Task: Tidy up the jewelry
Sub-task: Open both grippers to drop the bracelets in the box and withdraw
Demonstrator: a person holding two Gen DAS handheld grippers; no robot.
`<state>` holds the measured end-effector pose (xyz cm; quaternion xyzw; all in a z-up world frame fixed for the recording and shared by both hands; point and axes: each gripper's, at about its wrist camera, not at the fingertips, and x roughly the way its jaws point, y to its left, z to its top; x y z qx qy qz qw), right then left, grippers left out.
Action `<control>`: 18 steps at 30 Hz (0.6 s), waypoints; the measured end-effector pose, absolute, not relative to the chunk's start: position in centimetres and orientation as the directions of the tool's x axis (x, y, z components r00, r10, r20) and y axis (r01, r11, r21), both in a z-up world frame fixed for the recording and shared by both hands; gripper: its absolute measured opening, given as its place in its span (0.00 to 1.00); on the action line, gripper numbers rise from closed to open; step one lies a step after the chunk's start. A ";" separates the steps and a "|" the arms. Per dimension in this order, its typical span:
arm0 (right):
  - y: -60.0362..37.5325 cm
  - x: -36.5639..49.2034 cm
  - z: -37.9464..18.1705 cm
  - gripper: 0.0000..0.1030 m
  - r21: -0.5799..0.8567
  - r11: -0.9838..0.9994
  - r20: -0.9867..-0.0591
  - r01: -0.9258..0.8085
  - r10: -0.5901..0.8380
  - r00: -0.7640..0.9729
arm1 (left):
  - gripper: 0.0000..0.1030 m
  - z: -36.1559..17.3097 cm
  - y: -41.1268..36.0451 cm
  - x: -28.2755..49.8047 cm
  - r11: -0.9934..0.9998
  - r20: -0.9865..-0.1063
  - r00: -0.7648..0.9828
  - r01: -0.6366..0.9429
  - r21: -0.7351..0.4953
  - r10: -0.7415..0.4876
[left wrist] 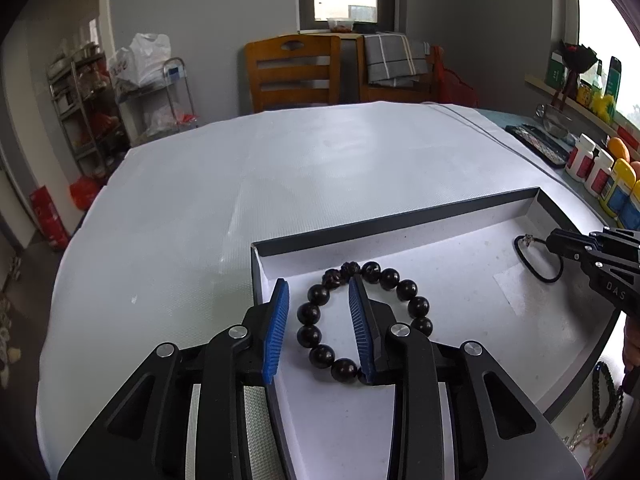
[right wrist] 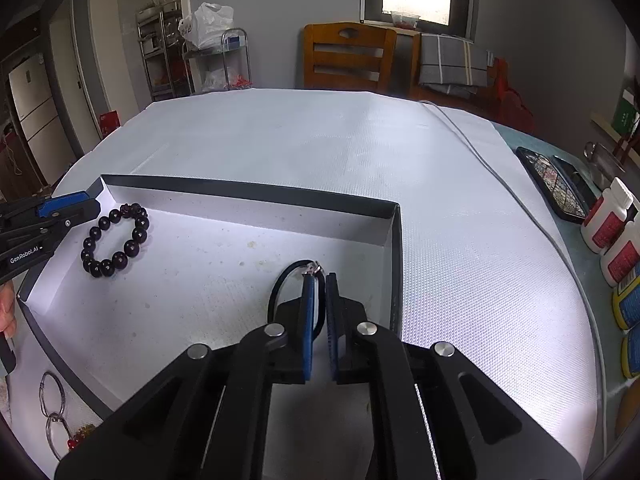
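1. Left wrist view: your bench (left wrist: 280, 160) fills the middle of the frame under a white textured cover, with wooden chairs beyond its far edge at upper centre.
2. On it sits a shallow dark-walled tray (left wrist: 400, 216) with a pale floor, at lower right of this view.
3. Your left claw (left wrist: 319, 290) reaches in from the bottom, released: its blue pads stand apart, straddling one side of the bead bracelet (left wrist: 418, 305) without pressing it.
4. That dark bracelet lies flat on the tray floor near the tray's left corner.
5. In the right wrist view, your right claw (right wrist: 319, 280) at lower centre is parted only slightly; the black cord ring (right wrist: 280, 280) lies on the tray floor by its tips, not pinched.
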<state>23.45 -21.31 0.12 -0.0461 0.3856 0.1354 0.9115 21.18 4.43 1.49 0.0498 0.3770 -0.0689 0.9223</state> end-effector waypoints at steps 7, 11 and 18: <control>-22.4 23.0 1.5 0.43 0.070 0.965 -0.669 -0.254 0.235 0.706 | 0.47 1.9 4.3 20.9 0.986 -0.690 0.718 0.163 0.038 -0.092; -22.7 22.7 2.1 0.60 0.086 0.964 -0.646 -0.253 0.247 0.722 | 0.59 2.2 4.3 20.7 0.986 -0.675 0.732 0.163 0.040 -0.094; -22.5 22.3 2.7 0.85 0.074 0.965 -0.624 -0.253 0.243 0.743 | 0.78 2.8 4.1 20.2 0.986 -0.650 0.754 0.163 0.040 -0.098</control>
